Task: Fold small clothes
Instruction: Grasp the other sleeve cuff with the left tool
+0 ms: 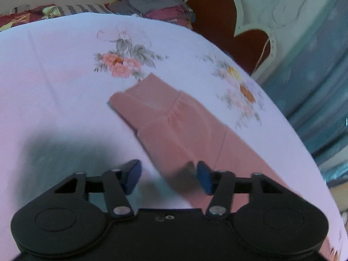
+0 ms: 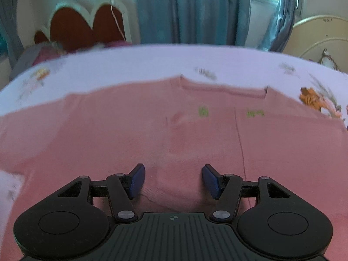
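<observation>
1. Bedroom, floral bedsheet (image 1: pixel 65 65) smooth: good folding surface.
2. Pink garment (image 2: pixel 174 130) spread flat there, neckline away, ready for folding.
3. Left hand-held gripper (image 1: pixel 168 177) and right hand-held gripper (image 2: pixel 173 180) parted, empty, poised over fabric.

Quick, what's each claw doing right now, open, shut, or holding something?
Left claw: open, holding nothing, above the pink garment's edge.
Right claw: open, holding nothing, over the garment.

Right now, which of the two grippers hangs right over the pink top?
The right gripper: pink top fills its gap. The left gripper straddles the top's edge, over the sheet.
</observation>
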Demonstrator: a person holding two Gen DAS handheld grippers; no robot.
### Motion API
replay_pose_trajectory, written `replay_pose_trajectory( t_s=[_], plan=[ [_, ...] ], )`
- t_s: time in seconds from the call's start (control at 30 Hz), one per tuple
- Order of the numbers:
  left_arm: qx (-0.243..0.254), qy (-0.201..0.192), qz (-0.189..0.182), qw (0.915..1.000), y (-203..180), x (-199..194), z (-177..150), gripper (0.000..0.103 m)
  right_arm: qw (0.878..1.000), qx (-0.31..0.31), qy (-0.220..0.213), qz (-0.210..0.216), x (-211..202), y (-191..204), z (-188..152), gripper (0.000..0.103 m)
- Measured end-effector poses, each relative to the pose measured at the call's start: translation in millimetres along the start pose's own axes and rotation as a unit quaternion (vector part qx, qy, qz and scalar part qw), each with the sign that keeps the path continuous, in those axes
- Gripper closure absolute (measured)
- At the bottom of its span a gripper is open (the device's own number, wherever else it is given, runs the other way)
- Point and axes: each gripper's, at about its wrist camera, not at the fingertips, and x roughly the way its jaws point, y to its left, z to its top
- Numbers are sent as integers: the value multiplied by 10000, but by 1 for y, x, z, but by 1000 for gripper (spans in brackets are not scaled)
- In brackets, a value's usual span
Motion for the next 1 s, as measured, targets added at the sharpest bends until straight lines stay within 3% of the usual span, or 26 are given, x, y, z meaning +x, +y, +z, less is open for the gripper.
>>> replay_pose_trajectory(
  t_s=[0.13,0.2,0.37,0.53,0.63,0.77,0.9,1.0],
  plan=[
    [-372,-151,33,9992,12,13,8,93,9997,63,-244,-68,-8,-2,1,43],
    [-421,-247,-36,9988,14,15,8,96,9998,-23,27,-176,4,-2,-2,43],
    [60,-590,-163,9981,-11,-3,3,98,9999,112,-64,-41,-2,-8,0,43],
    [952,-988,-900,9864,-74,-47,-9,98,9990,328,-301,39,-17,-17,1,43],
    [1553,-996,-1579,9701,-127,-71,-30,98,9982,410,-432,58,-27,-25,4,43],
    [2201,-778,-2478,9403,-199,-95,-78,98,9968,569,-563,-28,-46,-49,3,43],
    [2893,-360,-3199,9015,-268,-105,-148,98,9952,717,-624,-224,-65,-82,-5,43],
    [3457,12,-3515,8700,-305,-104,-207,98,9932,887,-631,-424,-78,-111,-13,43]
  ],
)
